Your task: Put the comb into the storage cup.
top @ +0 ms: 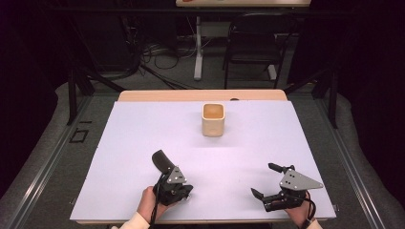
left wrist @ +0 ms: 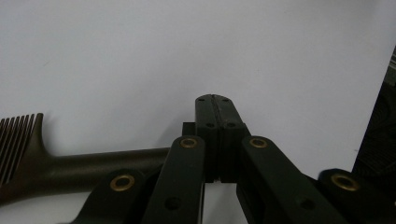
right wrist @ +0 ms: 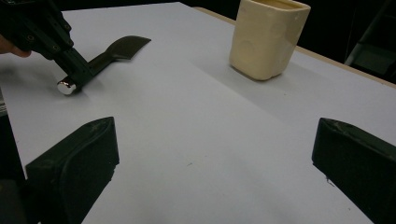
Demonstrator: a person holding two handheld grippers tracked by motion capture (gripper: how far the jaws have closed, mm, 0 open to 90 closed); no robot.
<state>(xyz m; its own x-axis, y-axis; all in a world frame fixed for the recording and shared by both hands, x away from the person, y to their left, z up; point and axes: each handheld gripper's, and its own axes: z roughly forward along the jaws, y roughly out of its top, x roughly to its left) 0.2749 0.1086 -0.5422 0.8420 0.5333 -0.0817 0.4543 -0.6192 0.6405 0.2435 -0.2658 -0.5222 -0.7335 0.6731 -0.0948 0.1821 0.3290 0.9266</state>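
Nearest, at the table's front edge: right gripper (top: 261,182), jaws spread wide, nothing between them, resting on the white table (top: 143,143). Beside it to the left, left gripper (right wrist: 77,74), jaws pressed fully together, tips down at the handle end of a dark comb (left wrist: 70,163); whether gripping it, cannot tell. Comb lying flat, matte black-brown, thick handle with a shiny metal end cap, widening to fine close-set teeth. Farther back, mid-table, well apart: cream square-sided cup (top: 213,119), upright.
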